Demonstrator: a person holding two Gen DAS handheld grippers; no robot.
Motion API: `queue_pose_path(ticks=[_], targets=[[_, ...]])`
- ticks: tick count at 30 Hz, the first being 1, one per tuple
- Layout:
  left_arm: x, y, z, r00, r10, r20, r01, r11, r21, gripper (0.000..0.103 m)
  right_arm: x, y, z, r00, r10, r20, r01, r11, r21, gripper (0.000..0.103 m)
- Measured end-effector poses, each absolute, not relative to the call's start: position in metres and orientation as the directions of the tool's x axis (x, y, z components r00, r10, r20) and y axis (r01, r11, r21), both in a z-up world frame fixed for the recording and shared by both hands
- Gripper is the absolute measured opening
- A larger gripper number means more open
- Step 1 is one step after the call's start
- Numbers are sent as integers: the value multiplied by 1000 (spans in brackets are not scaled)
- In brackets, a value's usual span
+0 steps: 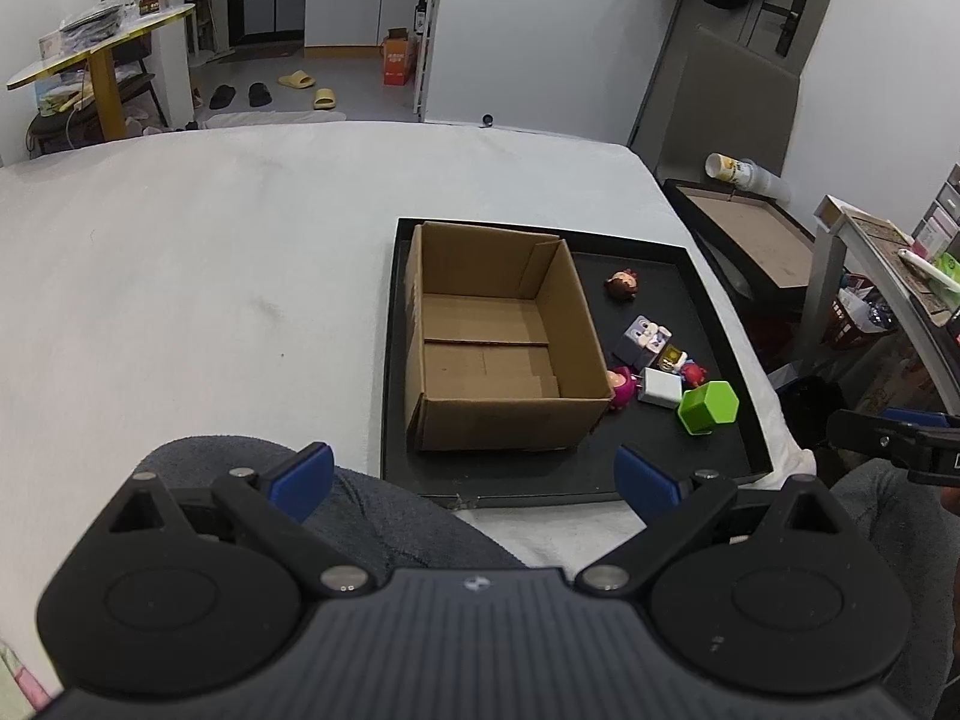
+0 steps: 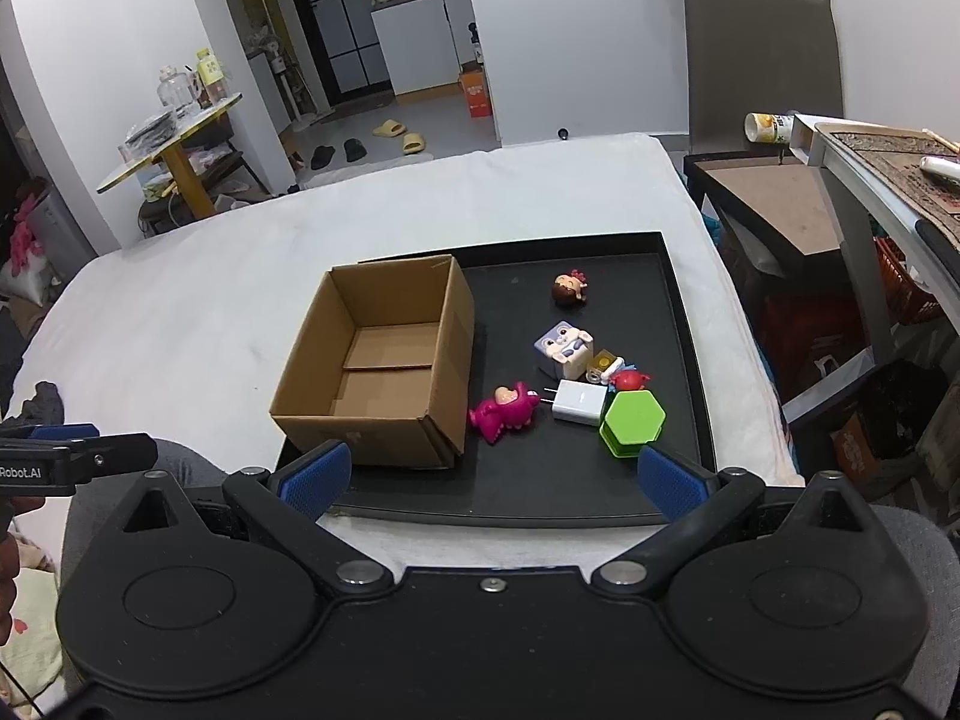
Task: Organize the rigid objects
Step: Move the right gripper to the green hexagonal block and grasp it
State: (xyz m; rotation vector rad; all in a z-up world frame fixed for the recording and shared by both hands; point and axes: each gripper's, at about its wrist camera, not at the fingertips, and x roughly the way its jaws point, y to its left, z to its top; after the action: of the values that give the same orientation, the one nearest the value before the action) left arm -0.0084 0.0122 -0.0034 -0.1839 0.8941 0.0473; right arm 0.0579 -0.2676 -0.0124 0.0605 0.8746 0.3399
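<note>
An empty open cardboard box (image 1: 498, 342) (image 2: 384, 360) stands on the left part of a black tray (image 1: 708, 456) (image 2: 540, 498). To its right lie small toys: a brown-haired doll head (image 1: 622, 284) (image 2: 569, 289), a grey-white cube figure (image 1: 643, 338) (image 2: 564, 349), a pink bear (image 1: 621, 385) (image 2: 504, 411), a white charger (image 1: 660, 387) (image 2: 577, 402), a green hexagonal block (image 1: 708, 407) (image 2: 631, 421), and a small red figure (image 2: 629, 380). My left gripper (image 1: 474, 480) is open, held short of the tray's near edge. My right gripper (image 2: 492, 480) is open too, with nothing between its fingers.
The tray lies on a white bed (image 1: 210, 276). Grey-trousered knees (image 1: 372, 510) sit under the grippers. A second black tray (image 1: 750, 240), a cup (image 1: 729, 168) and a desk (image 2: 870, 162) stand at the right. A yellow table (image 1: 102, 42) and slippers are far back.
</note>
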Motion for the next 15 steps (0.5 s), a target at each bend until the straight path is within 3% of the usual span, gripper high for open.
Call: queue_pose_path(ticks=[10,15], targets=[[7,20,-16,623,-13,-782,-141,982,-128,99,79,-274,-31,593,275,-757,-212,960,183,103],[18,26,-26,612,-10,-790,-158,978,-134,99,95,-278,-42,581,257,-772,-175,966,189,98]])
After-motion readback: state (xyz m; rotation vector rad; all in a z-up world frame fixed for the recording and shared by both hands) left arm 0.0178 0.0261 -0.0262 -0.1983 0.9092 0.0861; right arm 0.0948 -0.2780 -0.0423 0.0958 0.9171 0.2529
